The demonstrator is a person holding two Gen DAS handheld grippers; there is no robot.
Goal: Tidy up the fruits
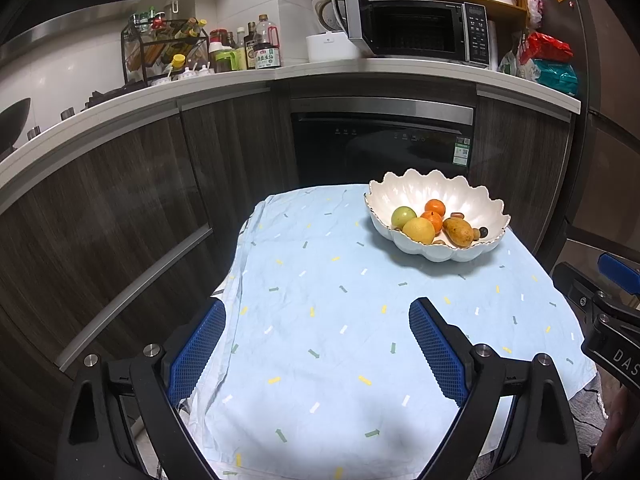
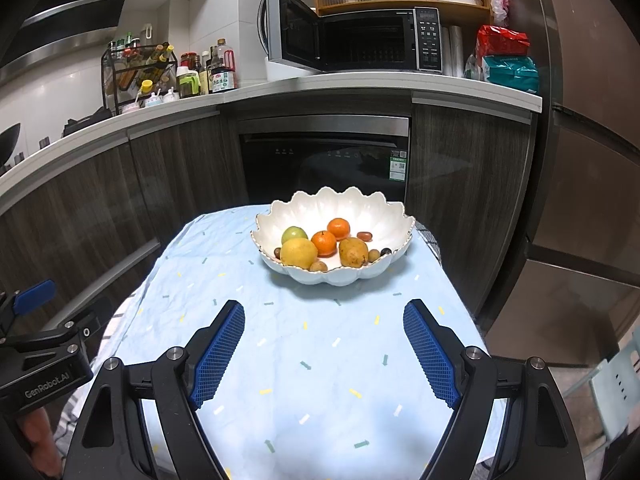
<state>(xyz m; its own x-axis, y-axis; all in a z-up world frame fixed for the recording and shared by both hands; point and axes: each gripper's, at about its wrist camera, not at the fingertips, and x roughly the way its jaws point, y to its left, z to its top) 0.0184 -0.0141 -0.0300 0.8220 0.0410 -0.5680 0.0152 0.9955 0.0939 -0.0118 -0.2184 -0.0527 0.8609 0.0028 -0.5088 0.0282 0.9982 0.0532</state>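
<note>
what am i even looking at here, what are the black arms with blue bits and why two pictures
These are two hand-held grippers, one in each of a person's hands, each with a camera looking along its fingers. One picture is from the left gripper, the other from the right gripper. The blue bits are grip pads; both grippers are open and hold nothing. Ahead is a table under a light blue cloth. On it stands a white scalloped bowl of fruit: two oranges, a yellow lemon-like fruit, a green one, a mango and some small brown fruits.
</note>
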